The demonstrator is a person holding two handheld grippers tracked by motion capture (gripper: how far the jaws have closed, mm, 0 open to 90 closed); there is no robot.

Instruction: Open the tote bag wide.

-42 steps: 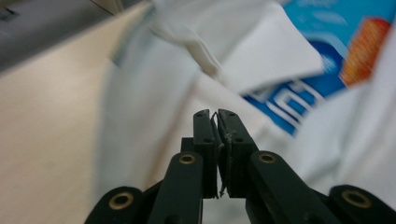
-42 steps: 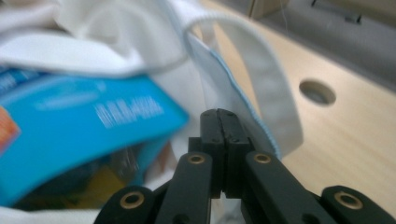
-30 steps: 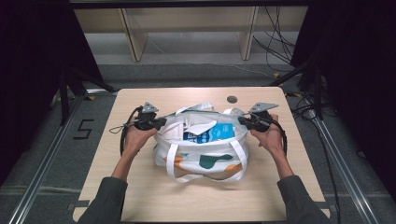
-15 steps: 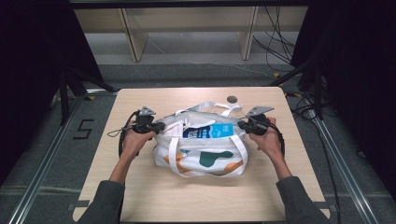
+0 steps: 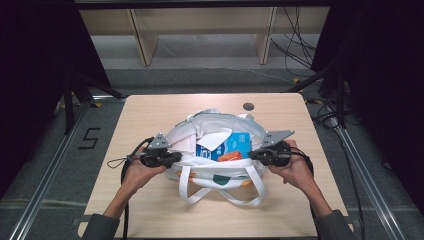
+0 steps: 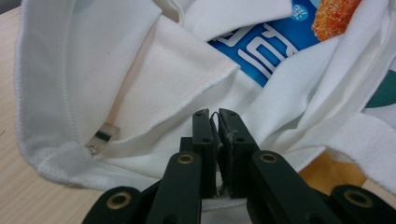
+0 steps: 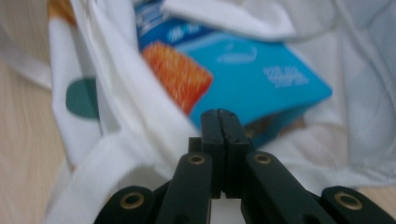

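Note:
A white tote bag (image 5: 215,176) with green and orange spots lies on the wooden table (image 5: 150,115), its mouth spread wide. Inside it are a blue package (image 5: 236,144) and an orange snack packet (image 5: 229,157). My left gripper (image 5: 177,158) is at the bag's left rim. Its jaws have just been closing, and a thin edge of white fabric (image 6: 140,93) is pinched between them at my left gripper (image 6: 217,114). My right gripper (image 5: 252,156) is shut at the bag's right rim. In the right gripper view my right gripper (image 7: 219,114) points at the blue package (image 7: 261,74).
The bag's two handles (image 5: 220,192) hang toward the table's near edge. A small dark disc (image 5: 248,106) sits on the table behind the bag. A metal snap (image 6: 100,137) shows inside the bag's rim. Shelving legs and cables stand beyond the table's far edge.
Both grippers have moved toward the person's side of the table, and the bag has come along with them. The bag's mouth is spread wider and its handles now lie forward.

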